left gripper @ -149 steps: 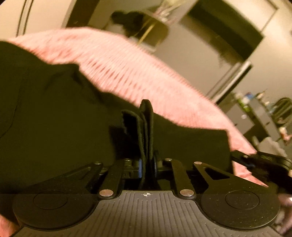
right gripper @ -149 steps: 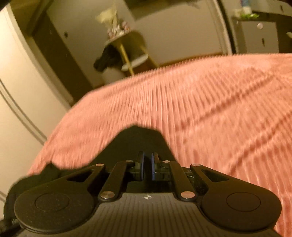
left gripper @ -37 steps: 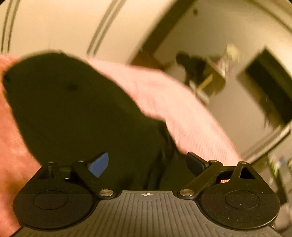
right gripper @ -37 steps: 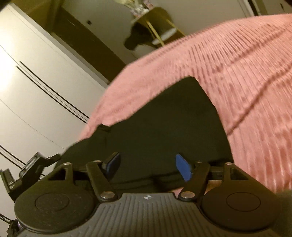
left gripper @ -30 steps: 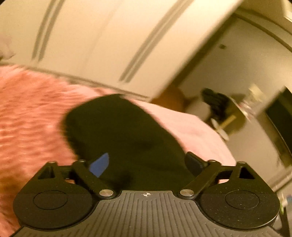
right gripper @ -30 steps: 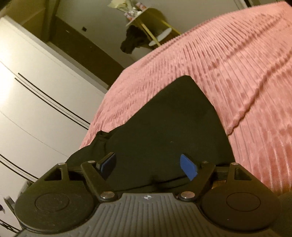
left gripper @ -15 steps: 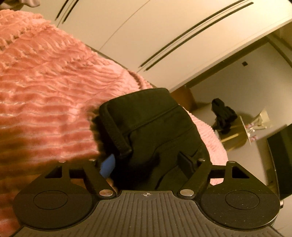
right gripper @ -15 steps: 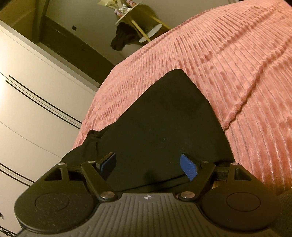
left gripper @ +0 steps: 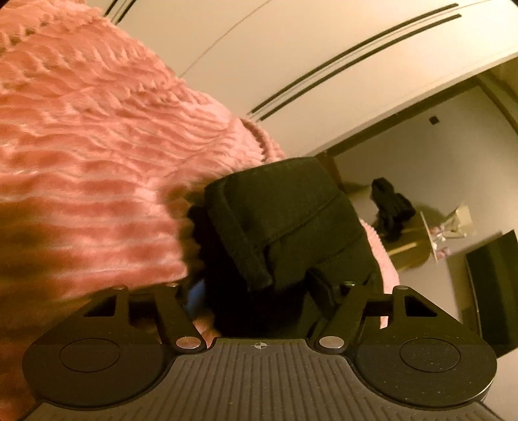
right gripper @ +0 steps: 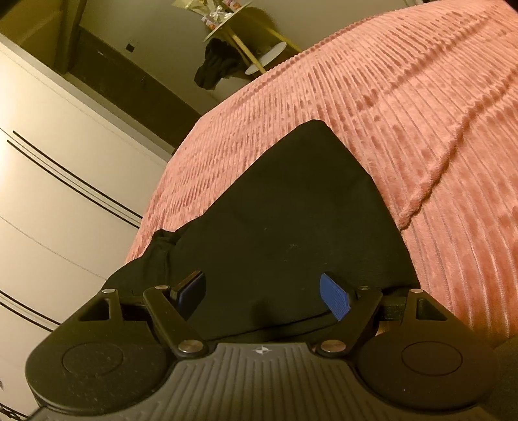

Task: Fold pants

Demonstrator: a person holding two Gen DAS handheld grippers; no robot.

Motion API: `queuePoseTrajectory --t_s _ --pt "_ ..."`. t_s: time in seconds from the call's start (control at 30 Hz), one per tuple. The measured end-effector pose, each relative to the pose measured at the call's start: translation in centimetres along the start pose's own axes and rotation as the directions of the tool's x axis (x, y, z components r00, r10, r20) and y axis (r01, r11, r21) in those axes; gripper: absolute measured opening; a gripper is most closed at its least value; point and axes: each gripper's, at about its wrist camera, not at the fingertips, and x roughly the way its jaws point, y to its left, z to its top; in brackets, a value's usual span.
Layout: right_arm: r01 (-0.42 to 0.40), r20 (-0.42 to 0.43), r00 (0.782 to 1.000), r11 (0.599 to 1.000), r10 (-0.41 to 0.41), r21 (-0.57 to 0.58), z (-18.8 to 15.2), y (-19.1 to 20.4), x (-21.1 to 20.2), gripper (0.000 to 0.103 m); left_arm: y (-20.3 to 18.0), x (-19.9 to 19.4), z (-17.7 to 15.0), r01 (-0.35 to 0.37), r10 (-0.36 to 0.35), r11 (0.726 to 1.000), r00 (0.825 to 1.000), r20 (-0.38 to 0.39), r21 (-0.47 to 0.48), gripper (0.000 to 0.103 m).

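Observation:
The black pants [right gripper: 291, 220] lie folded in a thick bundle on the pink ribbed bedspread [right gripper: 421, 113]. In the left wrist view the bundle's waistband end [left gripper: 278, 220] sits right in front of my left gripper [left gripper: 259, 291], which is open, its fingers on either side of the cloth edge without pinching it. My right gripper [right gripper: 265, 294] is open and empty just above the near edge of the bundle, blue pads [right gripper: 335, 299] apart.
White wardrobe doors [right gripper: 48, 194] with dark lines stand close beside the bed's edge. A small yellow side table [right gripper: 239, 29] with dark cloth hanging on it stands beyond the bed's far corner. The bedspread [left gripper: 81, 162] stretches wide around the bundle.
Both grippers, shut on the pants five seconds ago, are open. The left gripper has swung down and closed in on the bundle's waistband end. The right gripper has barely moved.

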Motion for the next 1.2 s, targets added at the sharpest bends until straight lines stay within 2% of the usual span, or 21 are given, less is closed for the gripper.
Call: queuePoseTrajectory --t_s 0.07,0.13,0.2,0.27,0.33,0.4,0.43,0.5,0.53,0.57,0.63,0.7,0.73,0.77,0.8,0.83,0.9,0.97,1.07,1.17,1.2 --pt "0.0 0.003 1.0 1.0 0.0 0.007 0.1 -0.1 0.0 0.078 0.0 0.2 0.1 0.003 -0.003 1.0 1.0 0.001 0.013 0.068" --pt "0.004 0.006 1.0 1.0 -0.004 0.008 0.0 0.0 0.0 0.078 -0.1 0.0 0.1 -0.002 0.002 1.0 1.0 0.0 0.03 0.058" --pt "-0.001 0.009 1.0 1.0 0.001 0.009 0.1 0.0 0.0 0.078 -0.4 -0.7 0.1 0.015 -0.015 0.999 1.0 0.002 0.043 0.038" --pt "-0.001 0.012 1.0 1.0 0.001 0.008 0.0 0.0 -0.1 0.078 -0.7 -1.9 0.2 0.091 -0.092 0.994 0.996 0.019 0.053 0.027" --pt "-0.01 0.015 1.0 1.0 0.01 0.008 0.0 0.0 -0.1 0.078 -0.8 -3.0 0.3 0.213 -0.216 0.975 0.976 0.037 0.065 0.027" --pt "-0.026 0.023 0.999 1.0 0.026 0.007 0.0 0.0 -0.2 0.078 -0.5 -2.9 0.5 0.261 -0.263 0.964 0.964 0.041 0.048 0.04" --pt "-0.032 0.022 0.999 0.999 0.032 0.006 0.0 0.0 -0.2 0.078 -0.3 -2.4 0.7 0.24 -0.241 0.97 0.97 0.04 0.037 0.048" --pt "-0.037 0.017 0.999 0.999 0.037 0.005 0.0 0.1 -0.1 0.078 0.2 -0.8 0.7 0.168 -0.168 0.986 0.986 0.009 -0.008 0.081" --pt "-0.035 0.013 0.999 0.999 0.035 0.003 0.0 0.1 0.0 0.078 0.5 0.0 0.7 0.133 -0.134 0.991 0.991 -0.01 -0.034 0.083" --pt "-0.031 0.011 0.999 1.0 0.031 0.002 0.0 0.1 0.1 0.078 0.7 0.7 0.6 0.114 -0.116 0.992 0.993 -0.027 -0.056 0.081" --pt "-0.034 0.015 0.999 0.999 0.034 0.005 0.1 0.1 0.0 0.078 0.4 1.1 0.9 0.076 -0.078 0.993 0.997 -0.014 -0.092 0.074" --pt "-0.041 0.026 0.999 0.999 0.041 0.011 0.1 0.0 -0.3 0.078 -0.6 1.3 1.2 0.015 -0.017 0.995 1.0 -0.02 -0.103 0.05" --pt "-0.045 0.032 0.998 0.999 0.045 0.012 0.2 -0.1 -0.4 0.078 -1.5 0.9 1.3 0.005 -0.005 0.998 1.0 -0.016 -0.06 0.044" --pt "-0.049 0.041 0.998 0.999 0.049 0.014 0.2 -0.1 -0.6 0.078 -2.6 0.4 1.3 0.0 0.0 1.0 1.0 -0.007 -0.009 0.032" --pt "-0.053 0.051 0.997 0.998 0.053 0.014 0.2 -0.1 -0.8 0.078 -4.1 -0.4 1.3 0.006 -0.007 0.998 1.0 0.006 0.065 0.026" --pt "-0.059 0.061 0.996 0.998 0.059 0.013 0.3 0.0 -0.9 0.078 -5.6 -1.1 1.2 0.004 -0.007 0.991 1.0 0.022 0.133 0.025" --pt "-0.069 0.071 0.995 0.998 0.068 0.011 0.3 -0.1 -1.2 0.078 -9.7 -3.2 0.3 0.001 -0.022 0.953 0.998 0.064 0.303 0.024" --pt "-0.077 0.079 0.994 0.997 0.076 0.014 0.3 -0.1 -1.4 0.078 -13.3 -5.2 -1.2 0.039 -0.081 0.904 0.993 0.083 0.426 0.024" --pt "-0.096 0.096 0.991 0.995 0.093 0.025 0.4 -0.2 -1.9 0.078 -18.9 -7.9 -5.1 0.108 -0.181 0.807 0.981 0.068 0.581 0.024" --pt "-0.116 0.12 0.986 0.993 0.112 0.027 0.5 -0.2 -2.6 0.078 -23.6 -9.3 -10.0 0.162 -0.242 0.695 0.97 0.016 0.701 0.024" --pt "-0.121 0.128 0.985 0.992 0.116 0.027 0.5 -0.3 -2.8 0.078 -25.1 -9.4 -12.1 0.173 -0.254 0.648 0.967 -0.004 0.742 0.024"
